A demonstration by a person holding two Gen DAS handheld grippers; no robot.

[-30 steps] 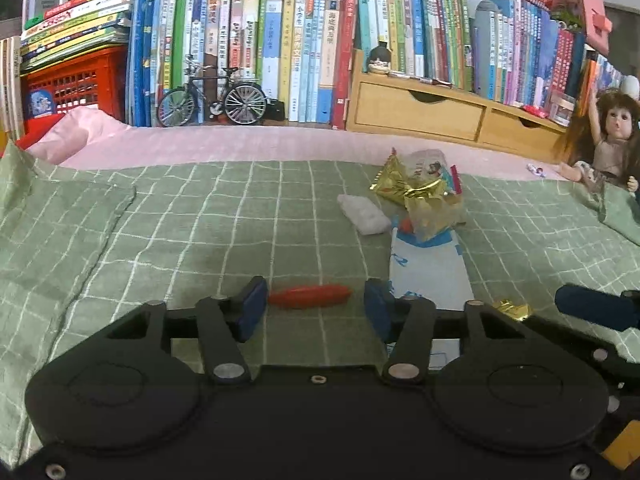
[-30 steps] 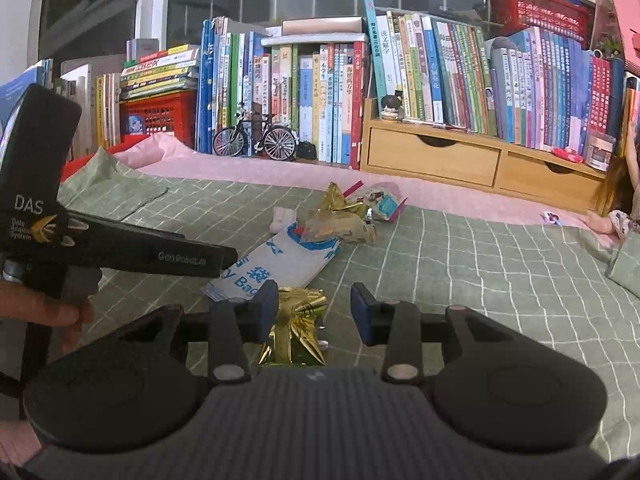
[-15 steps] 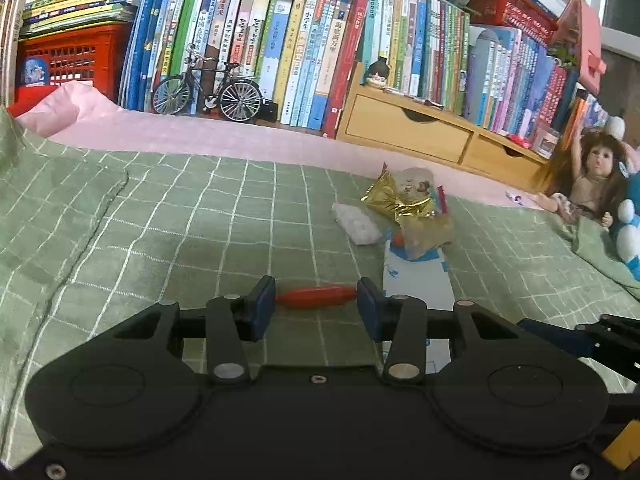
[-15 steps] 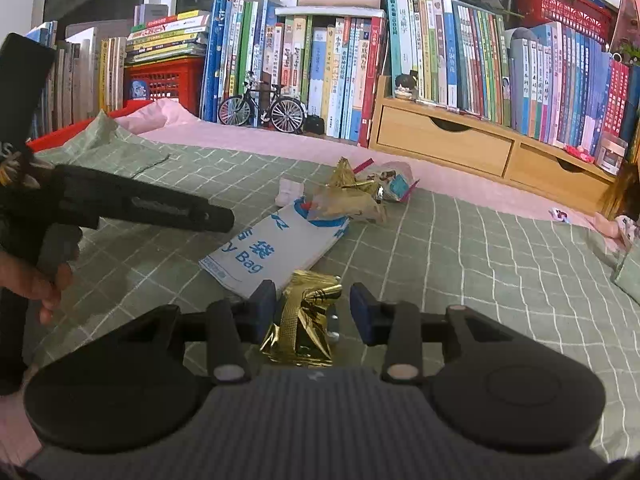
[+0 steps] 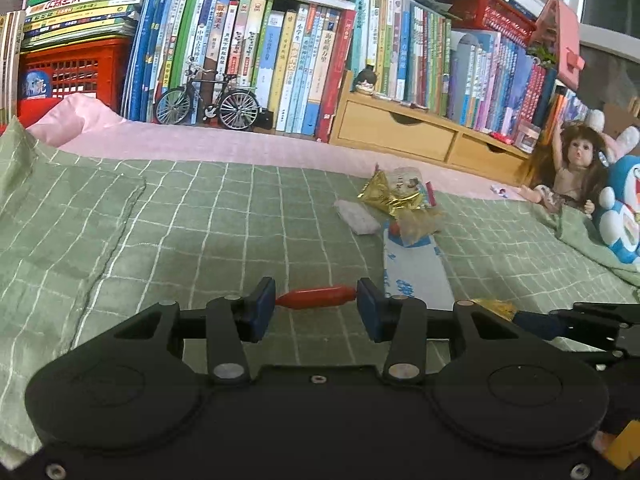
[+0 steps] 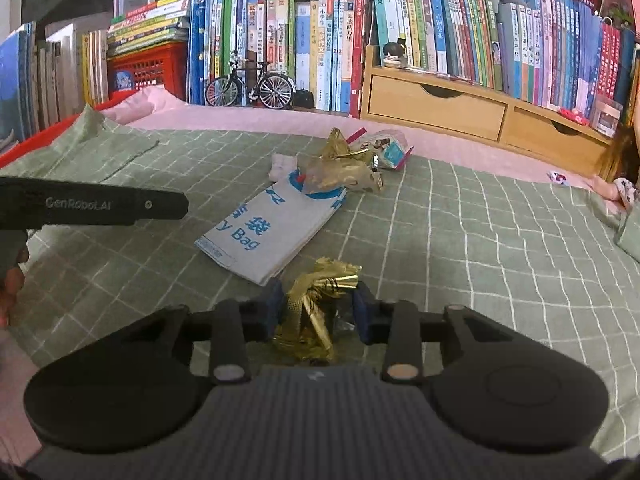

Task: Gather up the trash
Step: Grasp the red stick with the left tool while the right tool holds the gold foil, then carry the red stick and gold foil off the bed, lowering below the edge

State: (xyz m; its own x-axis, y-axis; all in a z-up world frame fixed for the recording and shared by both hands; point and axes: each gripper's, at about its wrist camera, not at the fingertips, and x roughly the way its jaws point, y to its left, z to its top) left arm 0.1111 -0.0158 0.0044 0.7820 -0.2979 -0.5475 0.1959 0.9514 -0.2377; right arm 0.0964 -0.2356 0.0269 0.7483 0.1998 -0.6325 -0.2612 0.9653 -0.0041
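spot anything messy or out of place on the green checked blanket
Yes: a heap of crumpled wrappers lies strewn over a flat paper bag mid-blanket, with a white wad beside it. The rest of the green checked blanket looks tidy.

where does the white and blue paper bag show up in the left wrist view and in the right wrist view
Left wrist: the paper bag lies right of centre, running toward the camera, its near end behind the gripper's right finger.
Right wrist: the paper bag lies centre-left, angled.
Shared landmark: the model bicycle against the books.
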